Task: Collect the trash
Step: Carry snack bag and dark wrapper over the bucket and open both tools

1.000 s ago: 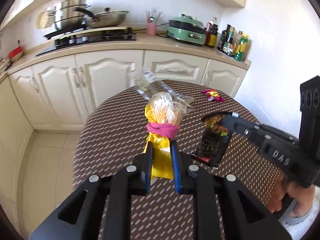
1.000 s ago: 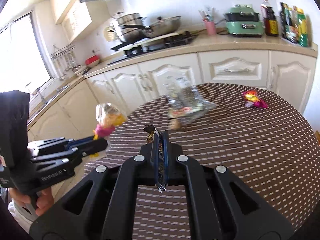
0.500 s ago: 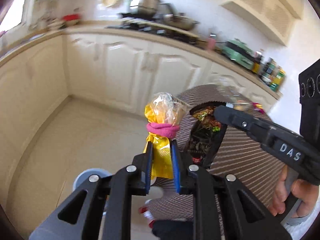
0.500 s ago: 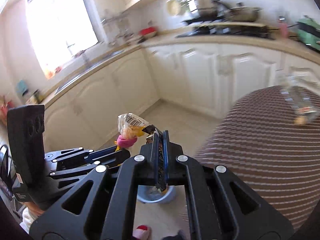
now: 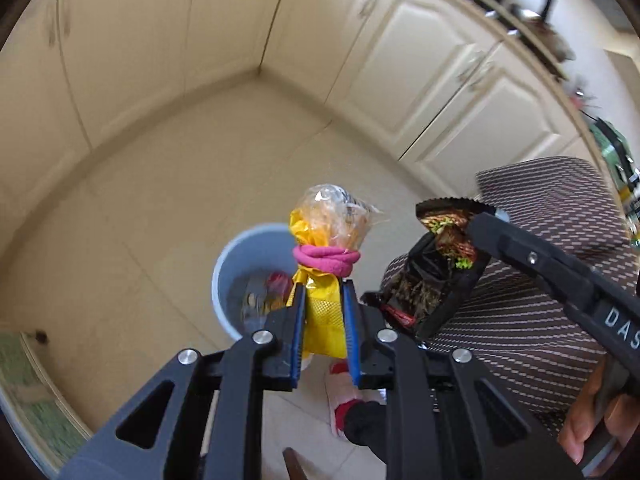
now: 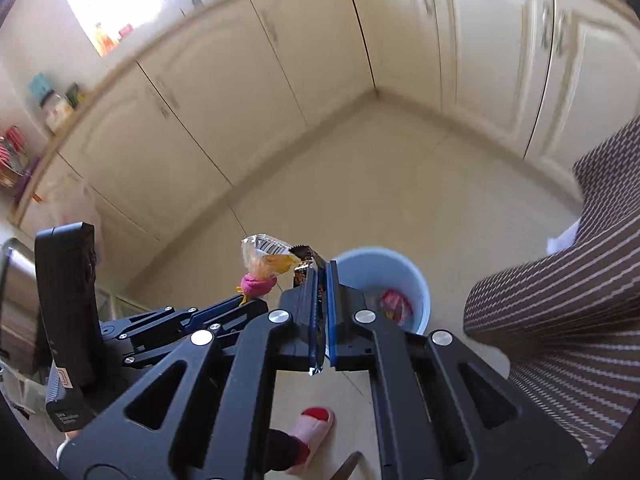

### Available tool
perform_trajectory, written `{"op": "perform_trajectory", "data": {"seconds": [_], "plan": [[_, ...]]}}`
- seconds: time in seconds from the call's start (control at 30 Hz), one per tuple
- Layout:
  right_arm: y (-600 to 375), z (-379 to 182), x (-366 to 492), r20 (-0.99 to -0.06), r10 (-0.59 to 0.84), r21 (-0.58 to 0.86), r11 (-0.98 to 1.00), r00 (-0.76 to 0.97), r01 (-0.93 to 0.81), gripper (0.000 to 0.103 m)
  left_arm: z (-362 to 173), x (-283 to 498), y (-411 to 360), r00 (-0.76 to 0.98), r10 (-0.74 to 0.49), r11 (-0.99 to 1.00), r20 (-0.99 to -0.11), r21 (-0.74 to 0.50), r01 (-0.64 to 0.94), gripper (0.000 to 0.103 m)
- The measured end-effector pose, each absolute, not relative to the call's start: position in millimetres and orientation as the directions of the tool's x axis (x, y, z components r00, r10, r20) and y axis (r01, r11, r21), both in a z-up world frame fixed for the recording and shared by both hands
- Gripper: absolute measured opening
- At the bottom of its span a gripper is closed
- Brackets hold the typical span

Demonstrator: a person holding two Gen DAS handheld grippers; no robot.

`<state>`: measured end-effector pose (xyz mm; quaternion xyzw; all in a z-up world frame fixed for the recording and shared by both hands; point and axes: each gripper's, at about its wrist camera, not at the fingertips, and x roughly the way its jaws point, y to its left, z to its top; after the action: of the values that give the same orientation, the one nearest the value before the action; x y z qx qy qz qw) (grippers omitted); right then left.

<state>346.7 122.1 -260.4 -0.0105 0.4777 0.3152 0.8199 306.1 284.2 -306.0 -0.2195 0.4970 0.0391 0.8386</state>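
Note:
My left gripper [image 5: 323, 292] is shut on a yellow snack bag [image 5: 325, 312] tied with a pink band, its clear top puffed out. It hangs over a pale blue trash bin [image 5: 236, 256] on the floor, which holds some wrappers. My right gripper [image 6: 320, 280] is shut on a dark snack wrapper [image 6: 305, 258], seen edge-on; the wrapper also shows in the left wrist view [image 5: 436, 276], just right of the yellow bag. In the right wrist view the bin [image 6: 416, 276] lies just beyond my fingertips, and the yellow bag [image 6: 264, 258] is to the left.
The brown patterned tablecloth [image 5: 540, 280] hangs at the right, close to the bin. Cream cabinets [image 6: 280, 60] line the far walls around a tiled floor [image 5: 160, 184]. A foot in a red-toed slipper [image 6: 312, 428] stands below the grippers.
Both grippers have swung left and down from the table with their trash, and now hang over the blue bin on the floor.

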Motion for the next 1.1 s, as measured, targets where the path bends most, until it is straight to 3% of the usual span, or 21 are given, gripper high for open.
{"op": "perform_trajectory", "data": {"seconds": [0.13, 0.37, 0.6, 1.1], "plan": [[128.2, -308.9, 361.6, -0.837, 0.453, 0.265, 0.828, 0.308, -0.495, 0.004, -354.6, 323.6, 291.9, 0.455, -0.182, 0.871, -0.872, -0.357, -0.337, 0.017], [138.1, -355.2, 386.3, -0.868, 0.402, 0.242, 0.856, 0.291, -0.457, 0.004, -389.3, 348.4, 293.4, 0.445, -0.237, 0.839, -0.863, -0.413, -0.354, 0.020], [144.2, -373.4, 393.6, -0.877, 0.377, 0.220, 0.866, 0.298, -0.450, 0.004, -397.3, 349.6, 294.5, 0.452, -0.206, 0.830, -0.868, -0.400, -0.389, 0.051], [162.3, -382.9, 387.7, -0.887, 0.367, 0.212, 0.863, 0.281, -0.458, 0.004, -397.5, 343.2, 301.1, 0.439, -0.162, 0.831, -0.884, -0.362, -0.423, 0.057]]}}
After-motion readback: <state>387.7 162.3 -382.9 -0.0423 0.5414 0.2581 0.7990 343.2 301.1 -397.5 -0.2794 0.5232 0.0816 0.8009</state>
